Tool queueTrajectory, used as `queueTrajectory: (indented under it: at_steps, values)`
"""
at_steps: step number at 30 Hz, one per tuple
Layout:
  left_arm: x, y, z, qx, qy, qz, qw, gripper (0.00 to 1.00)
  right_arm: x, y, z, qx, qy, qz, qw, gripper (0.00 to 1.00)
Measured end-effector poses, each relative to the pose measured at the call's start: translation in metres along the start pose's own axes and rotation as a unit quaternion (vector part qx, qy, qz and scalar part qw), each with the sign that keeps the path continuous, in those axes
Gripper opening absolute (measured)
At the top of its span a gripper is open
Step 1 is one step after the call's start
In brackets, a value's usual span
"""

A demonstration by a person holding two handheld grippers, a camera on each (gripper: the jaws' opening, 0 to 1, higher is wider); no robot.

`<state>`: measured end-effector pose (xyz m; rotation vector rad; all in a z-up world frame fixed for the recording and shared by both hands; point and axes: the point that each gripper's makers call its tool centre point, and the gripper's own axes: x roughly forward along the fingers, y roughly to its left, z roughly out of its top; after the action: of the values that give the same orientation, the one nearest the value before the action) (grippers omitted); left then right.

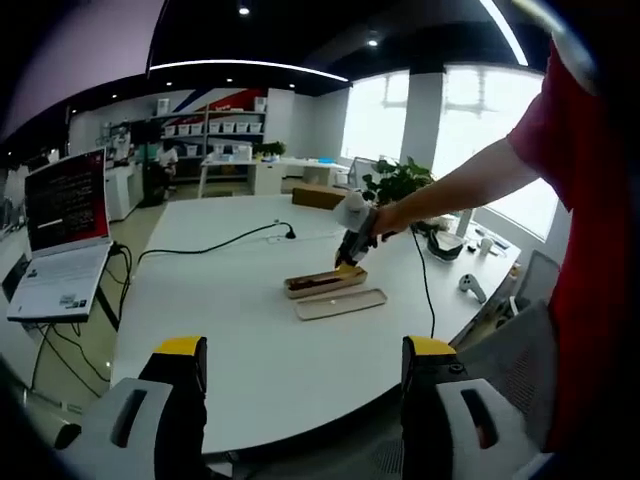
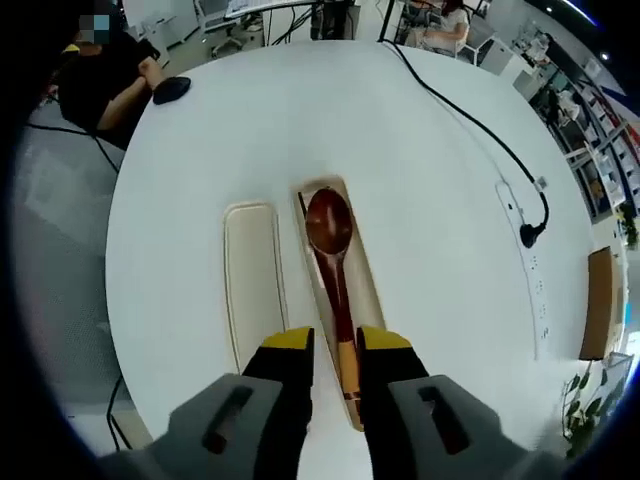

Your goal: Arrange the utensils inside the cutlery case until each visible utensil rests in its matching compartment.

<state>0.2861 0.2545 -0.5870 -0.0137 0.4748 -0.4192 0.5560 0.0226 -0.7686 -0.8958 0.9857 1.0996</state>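
A: Where's the spoon (image 2: 333, 262)?

B: Lying in the case (image 2: 368, 285) on the white desk (image 2: 420, 180). In the right gripper view its bowl points to twelve o'clock and its handle runs down to six, between the jaws of the right gripper (image 2: 336, 352). The long axis lines up with the gripper's own line.

A: Has it got hold?

B: The jaws stand narrowly apart on either side of the handle — whether they pinch it I cannot tell. The lid (image 2: 252, 290) lies flat just beside the case, at nine o'clock from it, parallel.

A: And the other hand?

B: The left gripper (image 1: 305, 375) is spread open and holds nothing, well back from the desk edge. From there the case (image 1: 325, 281) sits at twelve o'clock, far off — so the right is much the nearer, I'd judge.

A: Any writing?

B: A laptop (image 1: 62, 240) at nine o'clock shows red text, too small to read. No labels on the case.
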Motion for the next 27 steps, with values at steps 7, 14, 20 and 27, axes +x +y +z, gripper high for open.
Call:
queueTrajectory:
  at_steps: [7,14,20,27]
  values:
    - [-0.002,-0.005,0.003,0.013,-0.004,-0.008,0.9999,0.81,-0.019,0.003,-0.008,0.038,-0.025,-0.02,0.9988,0.21]
    - [0.014,-0.017,0.004,0.028,-0.002,-0.035,0.999,0.8,-0.037,0.015,-0.015,0.062,-0.048,-0.035,0.9963,0.26]
    - [0.022,-0.023,0.005,0.043,0.002,-0.062,0.9972,0.82,-0.046,0.031,-0.019,0.11,-0.082,-0.048,0.9894,0.33]
    - [0.035,-0.022,0.016,0.074,-0.007,-0.084,0.9937,0.79,-0.067,0.048,-0.026,0.141,-0.118,-0.085,0.9792,0.41]
